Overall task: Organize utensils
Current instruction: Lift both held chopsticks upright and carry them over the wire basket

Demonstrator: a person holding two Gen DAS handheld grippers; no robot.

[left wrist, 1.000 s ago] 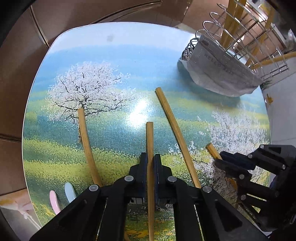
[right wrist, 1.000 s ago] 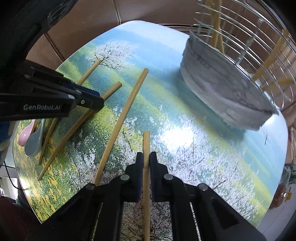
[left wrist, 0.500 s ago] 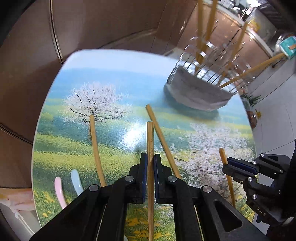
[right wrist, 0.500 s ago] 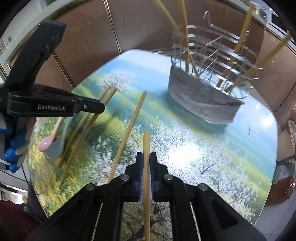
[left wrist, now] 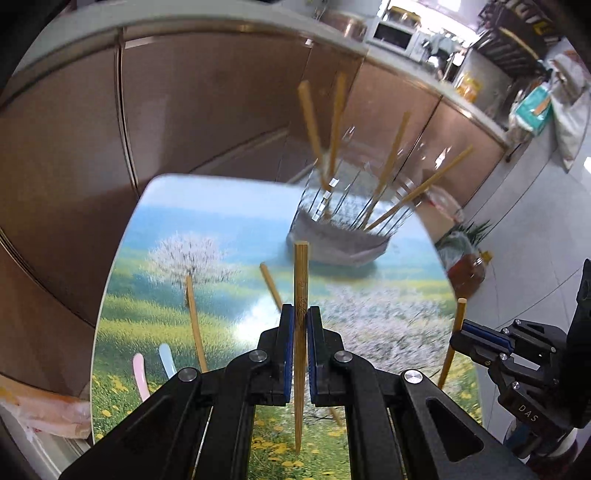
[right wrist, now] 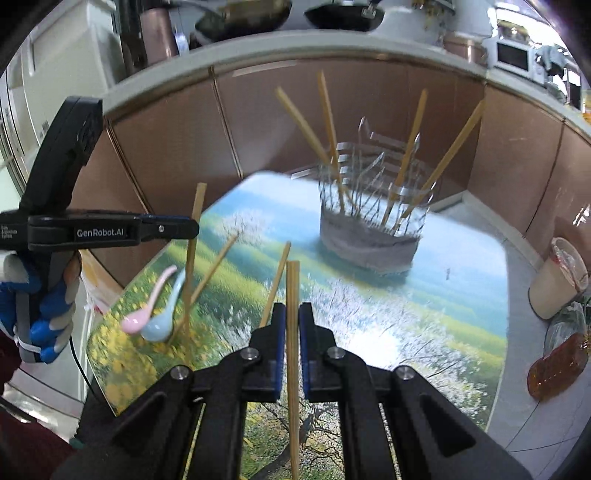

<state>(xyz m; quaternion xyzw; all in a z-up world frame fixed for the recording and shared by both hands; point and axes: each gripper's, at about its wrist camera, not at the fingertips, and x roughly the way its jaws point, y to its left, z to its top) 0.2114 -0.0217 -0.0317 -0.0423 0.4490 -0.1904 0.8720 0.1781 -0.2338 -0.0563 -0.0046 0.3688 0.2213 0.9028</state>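
Each gripper (left wrist: pixel 301 325) (right wrist: pixel 291 321) is pinching a chopstick (left wrist: pixel 301 280) (right wrist: pixel 293 288) clear of the table (right wrist: pixel 461 295), needing tips aimed into the rack (right wrist: pixel 369 229).

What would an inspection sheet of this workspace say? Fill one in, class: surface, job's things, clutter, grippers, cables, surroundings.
Surface: table printed with a blossom landscape.
Job's things: wire rack at the far end with four chopsticks standing in it; two loose chopsticks on the table; pink spoon and blue spoon side by side near the left edge.
Clutter: plastic bag beside the table's near left corner.
Grippers: left gripper shut on a chopstick; right gripper shut on another chopstick.
Cables: black cable below the left hand.
Surroundings: brown cabinets, microwave, pans.
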